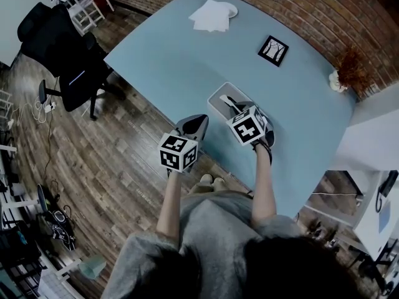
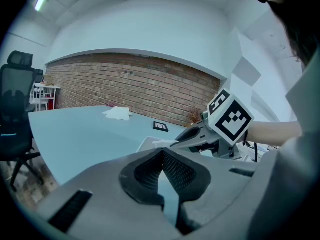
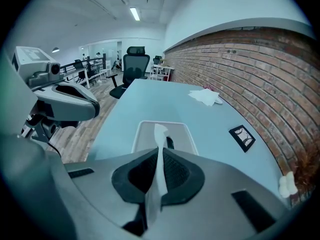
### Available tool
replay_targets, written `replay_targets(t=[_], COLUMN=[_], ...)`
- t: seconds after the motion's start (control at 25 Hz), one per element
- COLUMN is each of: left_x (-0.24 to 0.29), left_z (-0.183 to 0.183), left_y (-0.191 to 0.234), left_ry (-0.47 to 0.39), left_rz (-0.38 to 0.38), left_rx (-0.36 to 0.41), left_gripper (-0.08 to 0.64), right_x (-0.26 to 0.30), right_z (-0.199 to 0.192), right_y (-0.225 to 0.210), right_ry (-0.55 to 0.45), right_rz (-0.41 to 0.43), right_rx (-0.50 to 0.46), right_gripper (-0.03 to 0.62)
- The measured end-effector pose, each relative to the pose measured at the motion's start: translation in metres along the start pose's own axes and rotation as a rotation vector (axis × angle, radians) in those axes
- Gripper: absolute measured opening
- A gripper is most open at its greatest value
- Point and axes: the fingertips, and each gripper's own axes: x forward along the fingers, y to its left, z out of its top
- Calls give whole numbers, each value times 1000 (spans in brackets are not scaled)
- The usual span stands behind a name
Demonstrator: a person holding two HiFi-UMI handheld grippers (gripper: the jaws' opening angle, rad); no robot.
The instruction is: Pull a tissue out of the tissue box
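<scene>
The tissue box point(image 1: 219, 99) sits on the pale blue worktop point(image 1: 174, 61), close to the edge nearest the person. In the head view it lies at 11 o'clock from the right claw point(image 1: 234, 106). The right gripper view shows that claw point(image 3: 160, 156) closed tight on a white tissue point(image 3: 160, 139). The tissue runs as a narrow strip from the slot in the box point(image 3: 142, 134) up between the pads. The left claw point(image 1: 199, 119) hangs at 8 o'clock from the box, over the worktop's near edge and apart from the box. Its jaws meet at the tips, with nothing held. Far across the worktop, loose white sheets point(image 1: 212, 15) lie at 12 o'clock and a small black-framed card point(image 1: 273, 50) at 2 o'clock.
</scene>
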Motion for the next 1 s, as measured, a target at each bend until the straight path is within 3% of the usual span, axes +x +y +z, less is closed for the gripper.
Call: replay_targets(t=[1.0], left_x=[-3], left_z=[9], left_y=[-16], left_ry=[-26], left_rz=[-47], left_rx=[18], left_gripper=[3], right_x=[-35], right_z=[9], right_y=[-9], right_ry=[-80], right_rz=[-52], right_rx=[37], right_gripper=[3])
